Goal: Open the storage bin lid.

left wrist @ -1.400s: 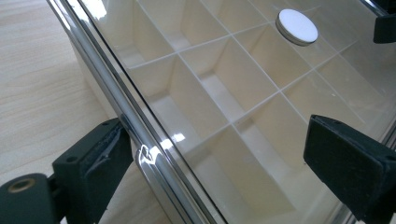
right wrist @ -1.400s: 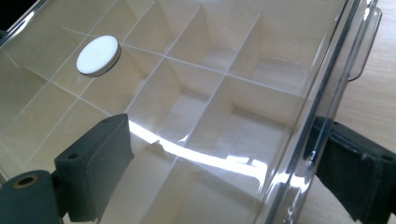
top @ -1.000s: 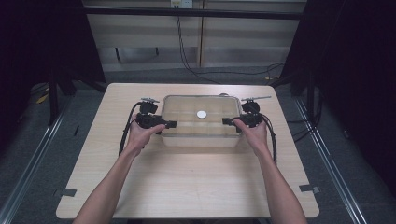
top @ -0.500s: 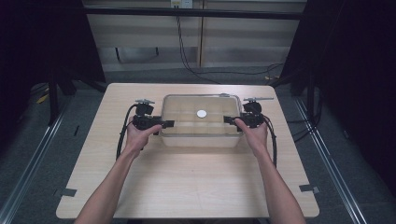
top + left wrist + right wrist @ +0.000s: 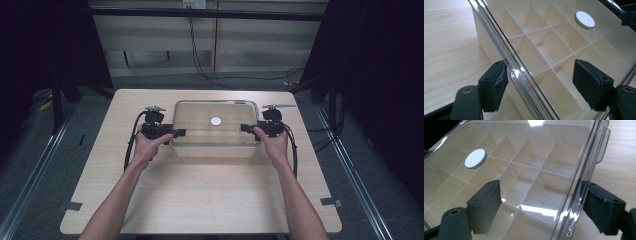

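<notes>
1. Reaching up from the frame's bottom, both forearms angle inward toward mid-frame.
2. Left gripper (image 5: 175, 132) and right gripper (image 5: 246, 128) have jaws spread, straddling opposite edges of the clear compartment box (image 5: 216, 130) at table (image 5: 200, 195) centre.

the desk (image 5: 200, 200) has a pale wood-grain top, matt and smooth. the compartment box (image 5: 499, 62) looks like cream plastic with thin dividers, under a clear, glossy plastic lid (image 5: 564, 142) that throws bright reflections. a smooth white disc (image 5: 475, 158) sits on the lid, matt in finish. the fingers (image 5: 591, 87) of the left gripper are matt black, faced with slightly rough, rubbery pads.
</notes>
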`<control>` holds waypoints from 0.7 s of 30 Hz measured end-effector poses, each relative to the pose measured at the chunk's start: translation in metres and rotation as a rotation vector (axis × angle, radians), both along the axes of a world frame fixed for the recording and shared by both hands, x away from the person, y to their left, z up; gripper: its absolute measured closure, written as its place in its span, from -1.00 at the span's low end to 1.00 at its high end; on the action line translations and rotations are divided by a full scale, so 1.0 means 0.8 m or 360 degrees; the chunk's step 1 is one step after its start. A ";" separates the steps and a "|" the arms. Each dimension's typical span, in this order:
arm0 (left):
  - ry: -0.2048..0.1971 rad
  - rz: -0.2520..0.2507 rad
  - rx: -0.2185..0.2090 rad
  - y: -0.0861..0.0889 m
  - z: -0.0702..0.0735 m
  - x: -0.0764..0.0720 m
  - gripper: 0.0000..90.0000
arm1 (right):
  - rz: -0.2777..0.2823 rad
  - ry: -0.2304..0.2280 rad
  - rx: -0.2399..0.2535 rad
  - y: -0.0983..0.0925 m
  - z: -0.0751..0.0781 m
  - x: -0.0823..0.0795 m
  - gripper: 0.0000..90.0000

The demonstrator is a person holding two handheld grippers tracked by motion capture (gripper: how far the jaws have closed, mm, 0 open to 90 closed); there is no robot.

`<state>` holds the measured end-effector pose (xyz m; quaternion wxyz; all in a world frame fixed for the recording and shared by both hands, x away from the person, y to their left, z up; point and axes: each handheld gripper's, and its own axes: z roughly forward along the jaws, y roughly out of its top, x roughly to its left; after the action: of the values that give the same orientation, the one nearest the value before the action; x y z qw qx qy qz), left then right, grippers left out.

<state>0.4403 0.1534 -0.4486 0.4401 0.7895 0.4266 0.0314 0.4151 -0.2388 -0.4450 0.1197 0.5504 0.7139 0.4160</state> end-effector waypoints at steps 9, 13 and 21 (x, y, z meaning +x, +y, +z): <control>-0.0047 0.0011 0.0018 0.000 0.005 -0.005 -0.30 | -0.0013 -0.0066 0.0075 -0.004 0.005 -0.005 -0.56; -0.0061 0.0013 -0.0006 0.002 0.007 -0.006 -0.25 | -0.0012 -0.0088 0.0100 -0.006 0.010 -0.008 -0.56; -0.0113 0.0018 0.0003 0.006 0.015 -0.010 -0.09 | -0.0018 -0.0112 0.0124 -0.013 0.016 -0.014 -0.30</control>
<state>0.4321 0.1580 -0.4369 0.4540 0.7859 0.4151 0.0623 0.4036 -0.2491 -0.4326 0.1254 0.5437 0.6894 0.4619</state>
